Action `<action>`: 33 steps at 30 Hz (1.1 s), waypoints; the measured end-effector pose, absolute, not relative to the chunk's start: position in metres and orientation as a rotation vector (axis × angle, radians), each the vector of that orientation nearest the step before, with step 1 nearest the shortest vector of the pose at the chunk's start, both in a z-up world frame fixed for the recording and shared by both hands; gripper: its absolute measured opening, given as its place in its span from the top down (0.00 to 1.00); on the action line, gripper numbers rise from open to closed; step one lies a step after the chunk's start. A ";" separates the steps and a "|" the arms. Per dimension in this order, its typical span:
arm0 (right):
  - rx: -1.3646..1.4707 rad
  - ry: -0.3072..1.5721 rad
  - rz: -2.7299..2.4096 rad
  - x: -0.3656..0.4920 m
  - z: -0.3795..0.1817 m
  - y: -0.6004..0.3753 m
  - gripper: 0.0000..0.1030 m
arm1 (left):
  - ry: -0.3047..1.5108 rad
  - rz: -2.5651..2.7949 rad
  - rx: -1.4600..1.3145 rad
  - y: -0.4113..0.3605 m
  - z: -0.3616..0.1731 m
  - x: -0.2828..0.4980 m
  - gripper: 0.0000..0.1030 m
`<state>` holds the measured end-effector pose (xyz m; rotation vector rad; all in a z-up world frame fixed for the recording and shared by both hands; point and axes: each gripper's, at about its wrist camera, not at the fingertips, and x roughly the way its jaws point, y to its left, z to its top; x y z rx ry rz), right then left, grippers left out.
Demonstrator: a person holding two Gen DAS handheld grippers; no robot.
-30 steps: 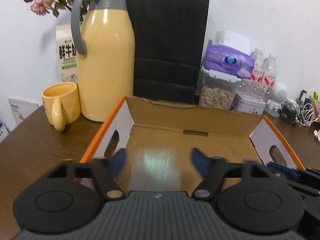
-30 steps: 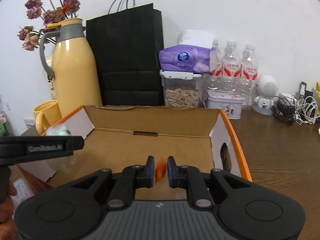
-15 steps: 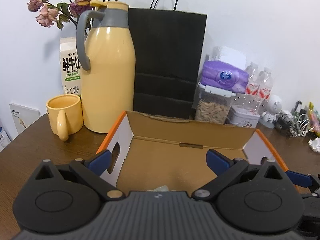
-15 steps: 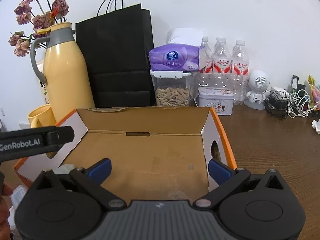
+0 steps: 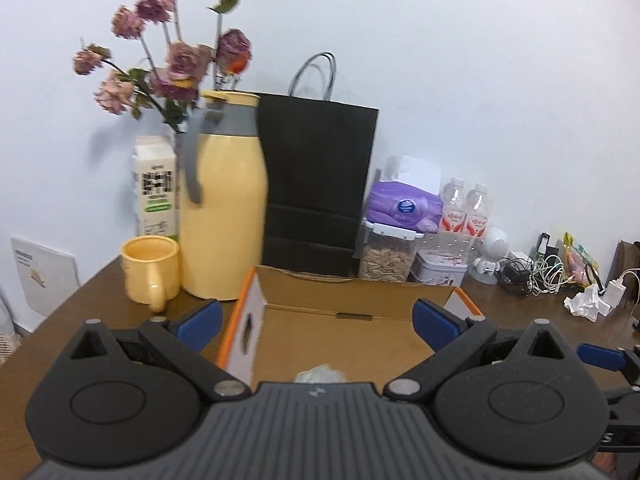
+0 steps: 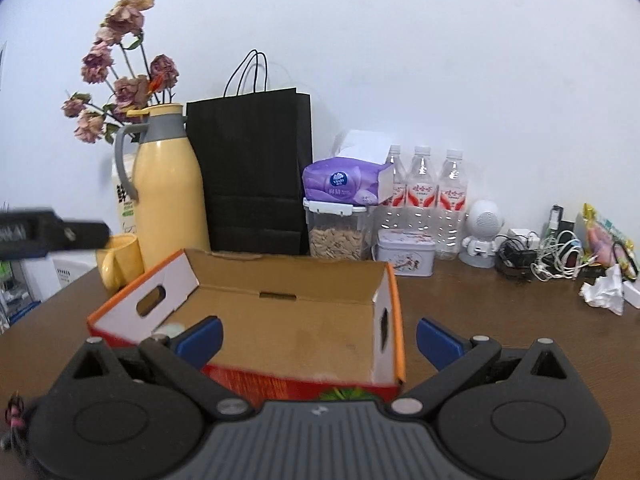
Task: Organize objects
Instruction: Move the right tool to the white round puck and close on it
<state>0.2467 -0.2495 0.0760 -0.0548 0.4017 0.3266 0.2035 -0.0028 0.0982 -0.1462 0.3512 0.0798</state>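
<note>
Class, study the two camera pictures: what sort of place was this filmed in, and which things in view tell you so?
Probably a home or small office room, on a cluttered wooden table against a white wall. Clues: a yellow thermos jug with matching mug, dried flowers, bottled water and tangled charger cables.

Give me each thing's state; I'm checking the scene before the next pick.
Left gripper: open, empty.
Right gripper: open, empty.
Box: open-topped, a pale wad lying inside.
Jug: upright, lid on.
Mug: upright.
Bag: standing.
Jar: lid clipped shut.
</note>
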 end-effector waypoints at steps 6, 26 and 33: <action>-0.084 0.417 0.321 0.206 0.068 -0.274 0.00 | 0.371 0.112 -0.125 0.016 0.098 0.167 0.00; -0.125 0.595 0.281 0.122 0.010 -0.319 0.00 | 0.574 0.150 -0.088 0.045 0.034 0.080 0.00; -0.108 0.650 0.301 0.108 -0.009 -0.321 0.01 | 0.607 0.163 -0.133 0.055 0.017 0.064 0.00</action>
